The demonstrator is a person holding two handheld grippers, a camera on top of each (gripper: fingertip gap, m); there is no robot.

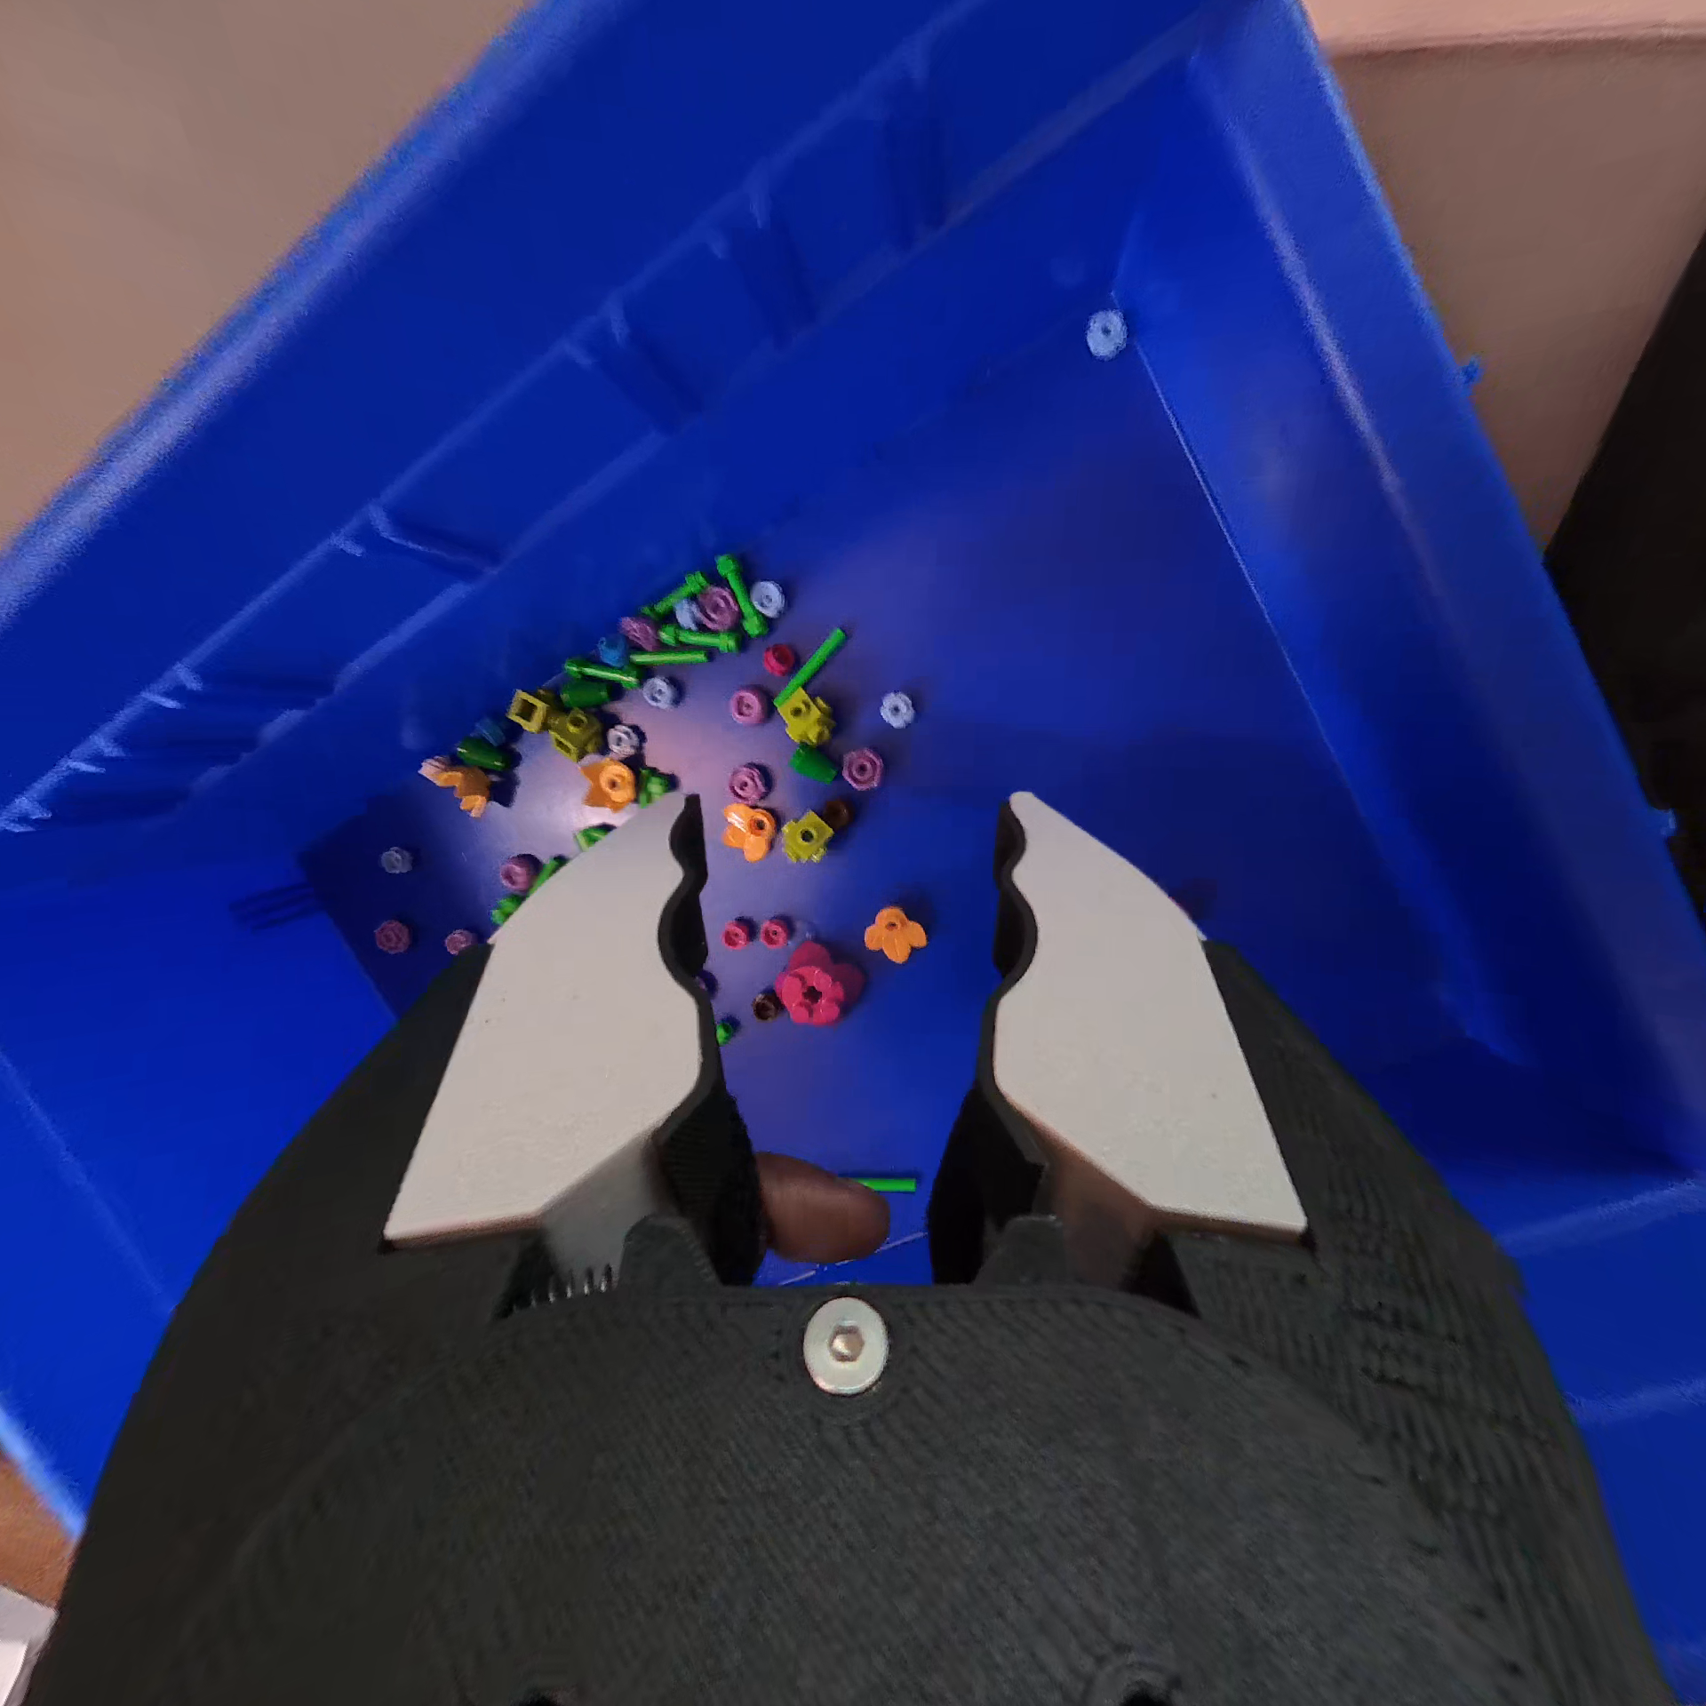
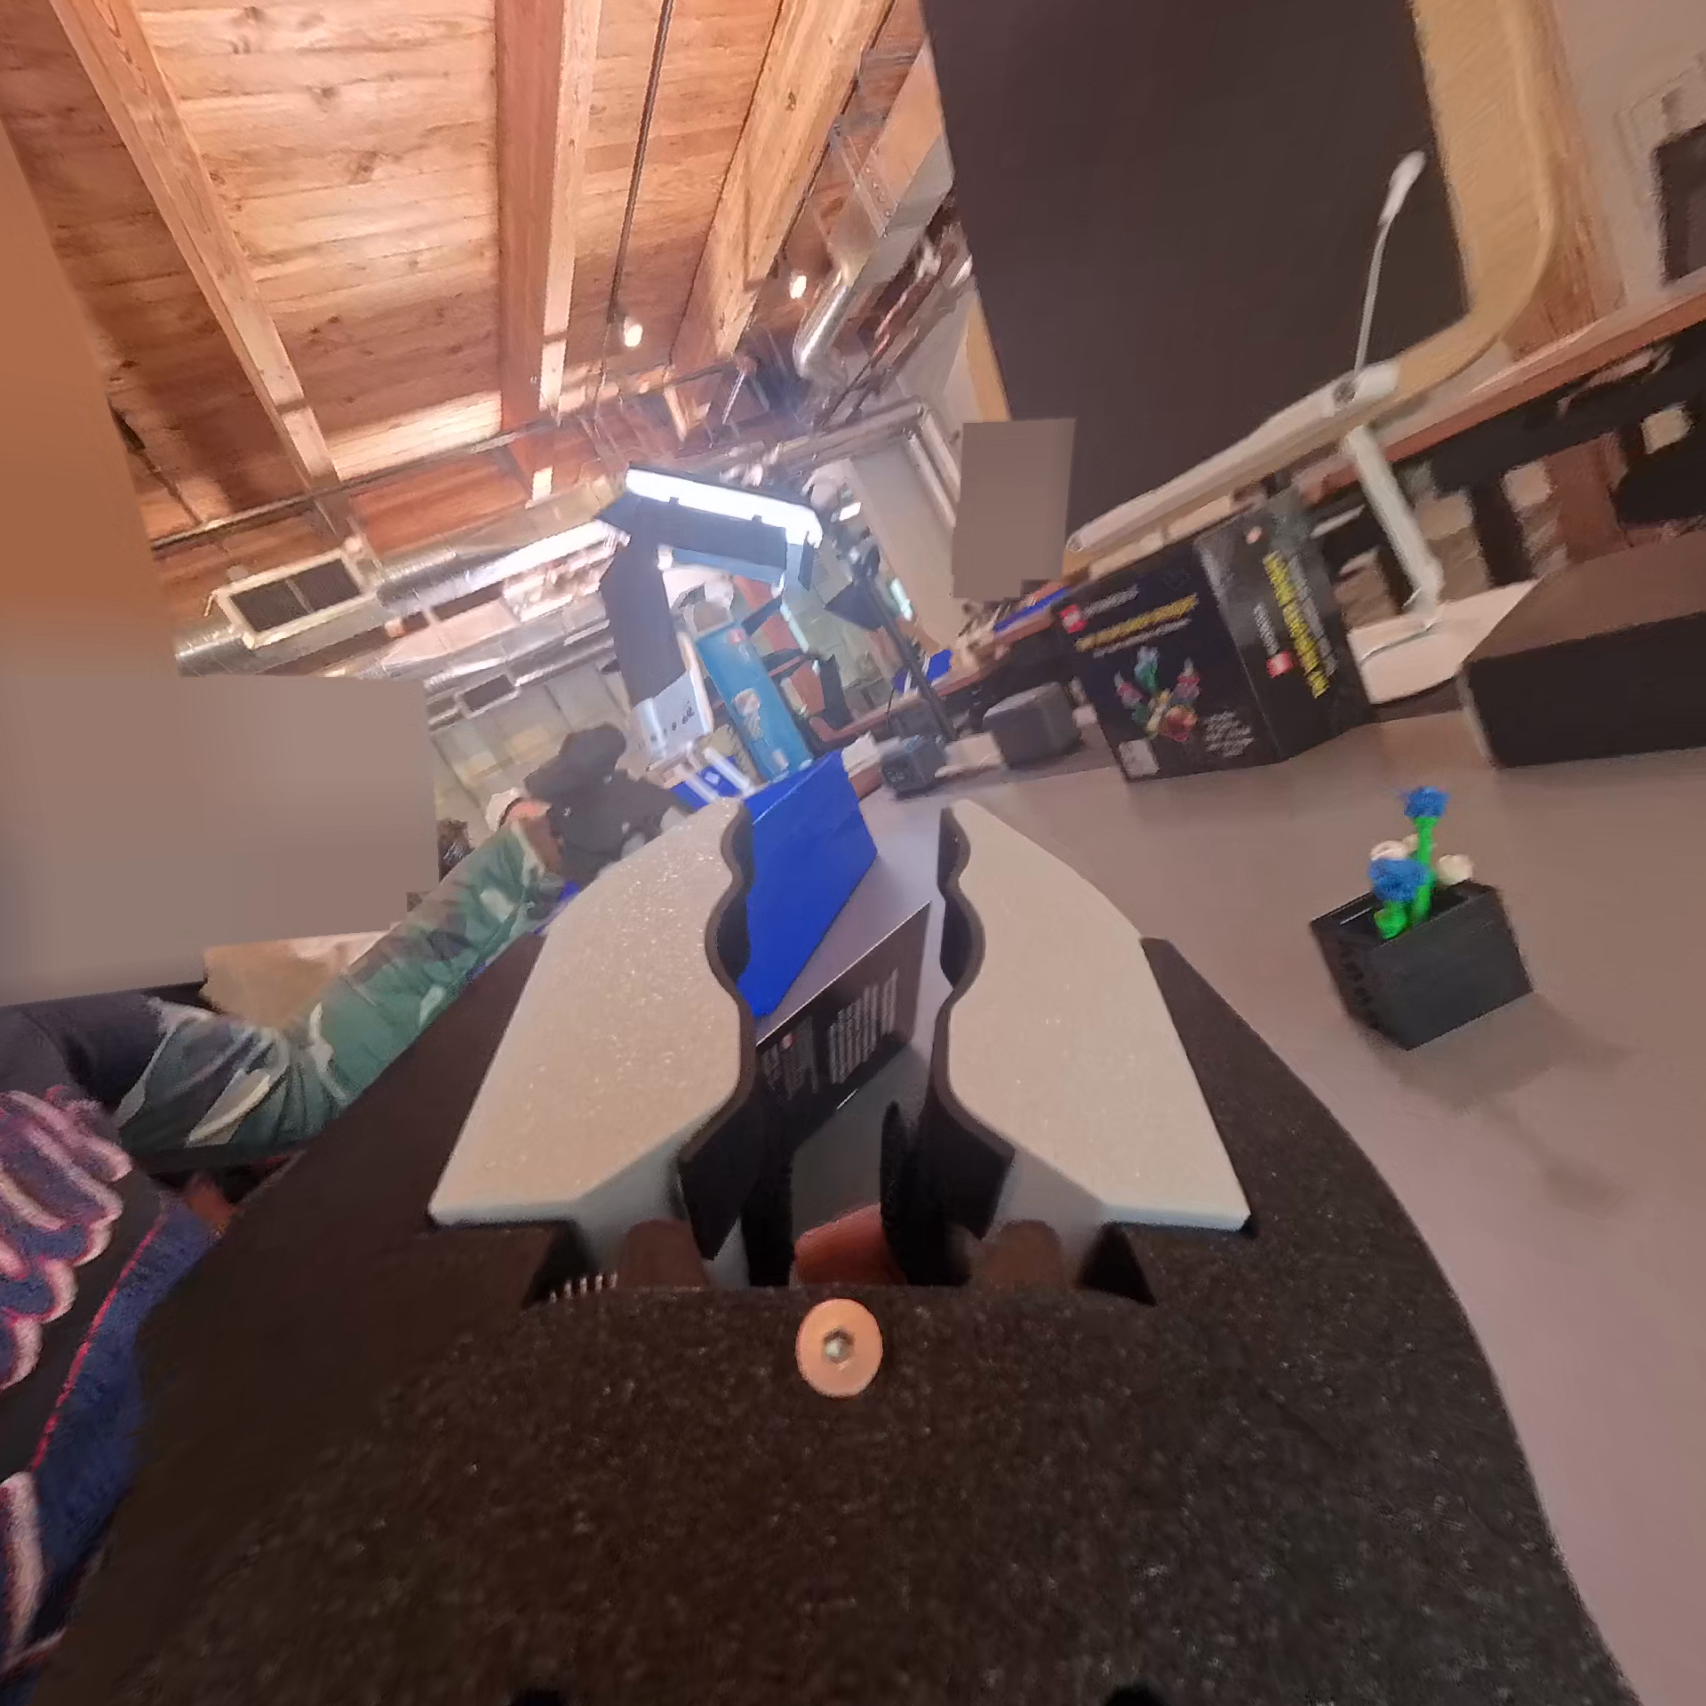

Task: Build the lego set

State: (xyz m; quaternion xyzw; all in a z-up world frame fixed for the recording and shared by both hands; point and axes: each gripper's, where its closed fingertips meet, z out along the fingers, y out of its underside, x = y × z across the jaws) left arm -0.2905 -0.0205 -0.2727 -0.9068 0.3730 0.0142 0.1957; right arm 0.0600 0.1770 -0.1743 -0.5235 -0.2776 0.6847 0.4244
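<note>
Bin [image 1: 923,323], blue plastic, tilted across left wrist view, one corner toward top right. Lego bits [image 1: 702,738] strewn on its floor: green stems [image 1: 810,666] lying flat, long axes mostly up-right diag; orange, purple, lime pcs mixed in; magenta flower [image 1: 817,983] studs-up betw the fingers. Pale round pc [image 1: 1105,332] alone in far corner. Left gripper [image 1: 845,817] spread wide above pile, holding nothing. Some pcs hidden under left finger; edges motion-blurred. Right gripper [image 2: 838,831] parted a moderate gap, nothing gripped, aimed across grey table [image 2: 1200,831]. Black holder [image 2: 1422,960] at right w/ blue-topped green stems upright [image 2: 1408,868], blurry. Black set box [image 2: 1219,655] farther back. Wood-beam ceiling, ducts, lamp overhead.
</note>
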